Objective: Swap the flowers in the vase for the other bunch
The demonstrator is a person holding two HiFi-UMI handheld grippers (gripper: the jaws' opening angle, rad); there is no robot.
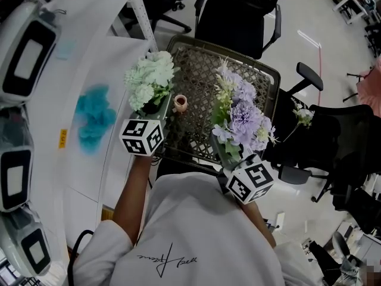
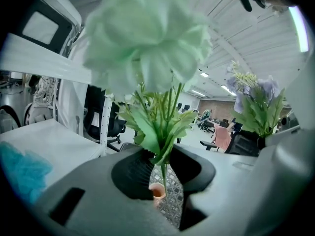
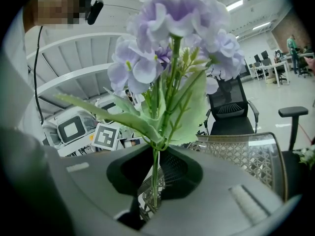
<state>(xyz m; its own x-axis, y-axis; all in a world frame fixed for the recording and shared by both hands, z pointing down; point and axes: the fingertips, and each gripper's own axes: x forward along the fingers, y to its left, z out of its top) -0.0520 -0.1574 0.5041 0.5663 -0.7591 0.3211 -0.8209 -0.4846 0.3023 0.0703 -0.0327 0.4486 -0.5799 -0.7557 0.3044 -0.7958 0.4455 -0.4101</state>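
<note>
The left gripper is pinching the green bunch by its stems, seemingly just above the vase on the mesh table; the right gripper is clamping the purple bunch, further right.

The small pink ceramic vase stands on the brown woven-mesh table, near its left edge. Just left of the vase, the pale green artificial flower bunch stands upright in the left gripper, its stem clamped between the jaws. Over the table's right half, the lilac artificial flower bunch stands likewise in the right gripper. A black office chair is behind the table. Left of the table is a white desk, with a teal fluffy tuft lying on it.
</note>
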